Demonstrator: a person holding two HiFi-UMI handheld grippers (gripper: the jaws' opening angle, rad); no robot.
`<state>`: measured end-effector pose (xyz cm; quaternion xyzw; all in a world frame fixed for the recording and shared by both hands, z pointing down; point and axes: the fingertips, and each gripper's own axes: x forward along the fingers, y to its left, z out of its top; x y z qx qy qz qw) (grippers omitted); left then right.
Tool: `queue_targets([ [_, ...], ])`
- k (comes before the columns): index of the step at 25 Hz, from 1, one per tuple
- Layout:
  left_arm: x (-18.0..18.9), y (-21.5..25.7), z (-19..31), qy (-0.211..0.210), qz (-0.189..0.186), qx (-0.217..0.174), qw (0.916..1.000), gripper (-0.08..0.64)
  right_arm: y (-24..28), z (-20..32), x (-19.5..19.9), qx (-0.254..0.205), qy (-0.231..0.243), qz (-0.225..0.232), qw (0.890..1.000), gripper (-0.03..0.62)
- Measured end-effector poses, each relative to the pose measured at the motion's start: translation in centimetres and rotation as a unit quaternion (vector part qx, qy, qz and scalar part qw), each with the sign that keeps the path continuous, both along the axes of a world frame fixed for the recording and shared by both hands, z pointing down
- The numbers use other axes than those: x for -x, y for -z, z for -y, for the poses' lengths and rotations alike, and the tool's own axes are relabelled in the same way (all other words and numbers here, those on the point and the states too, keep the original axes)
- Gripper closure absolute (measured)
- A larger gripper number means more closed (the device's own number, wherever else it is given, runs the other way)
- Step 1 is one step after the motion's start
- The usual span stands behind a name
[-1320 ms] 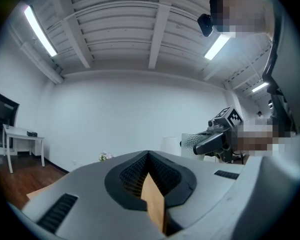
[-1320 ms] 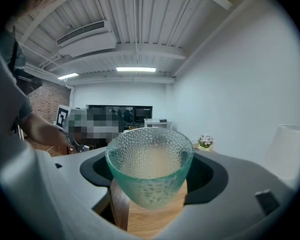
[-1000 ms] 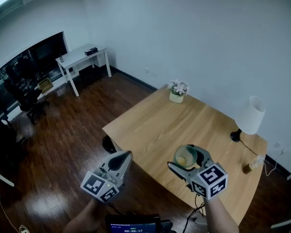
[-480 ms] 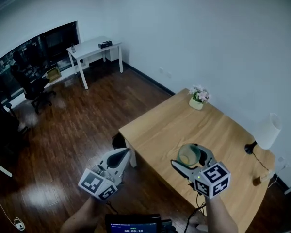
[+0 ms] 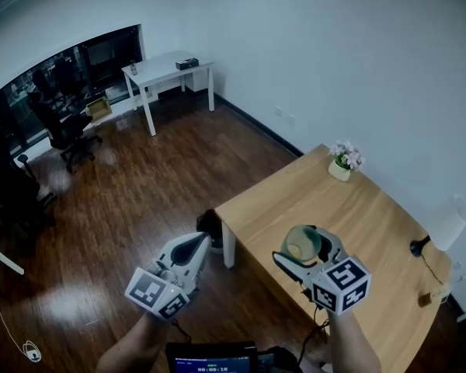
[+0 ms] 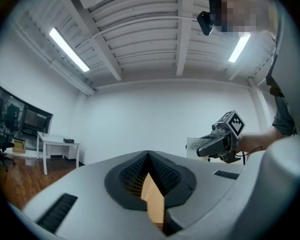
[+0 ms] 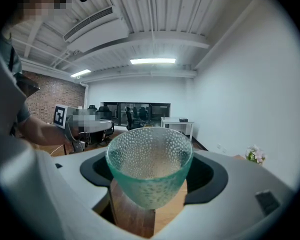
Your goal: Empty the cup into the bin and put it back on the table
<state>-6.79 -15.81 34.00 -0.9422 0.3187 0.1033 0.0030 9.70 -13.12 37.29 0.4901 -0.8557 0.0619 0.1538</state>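
A pale green dimpled glass cup [image 5: 301,244] stands upright between the jaws of my right gripper [image 5: 303,249], which is shut on it above the near edge of the wooden table [image 5: 357,208]. In the right gripper view the cup [image 7: 150,176] fills the middle; I cannot tell what is inside it. My left gripper [image 5: 191,247] hangs over the dark wood floor left of the table, its jaws shut with nothing in them. A dark bin [image 5: 209,225] sits on the floor by the table's near-left corner, partly hidden. In the left gripper view, the right gripper [image 6: 217,143] shows at the right.
On the table stand a small flower pot [image 5: 344,162], a white lamp [image 5: 444,228] and a bottle [image 5: 433,296] at the far right. A white desk [image 5: 167,70] and office chairs [image 5: 66,130] stand across the room by dark windows.
The head view has swung left, so the table now sits further right in it. Both grippers keep their pose, the cup still held upright; more floor and the bin show.
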Motion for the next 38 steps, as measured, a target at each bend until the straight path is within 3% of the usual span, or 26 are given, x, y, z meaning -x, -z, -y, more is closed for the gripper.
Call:
queue_targets([
  [12,4.4,-0.4,4.1,0.052,-0.010,0.013,0.9985,0.569,-0.5,5.8,5.2,0.011,0.062,0.000,0.998,0.192],
  [18,5.4,-0.4,7.6,0.069,0.004,0.008,0.9976,0.569,-1.0,10.0,6.7,0.011,0.086,0.010,0.996,0.193],
  [38,4.0,2.6,20.2,0.086,0.003,-0.021,0.9961,0.569,-0.7,23.1,8.0,0.008,0.138,0.020,0.990,0.193],
])
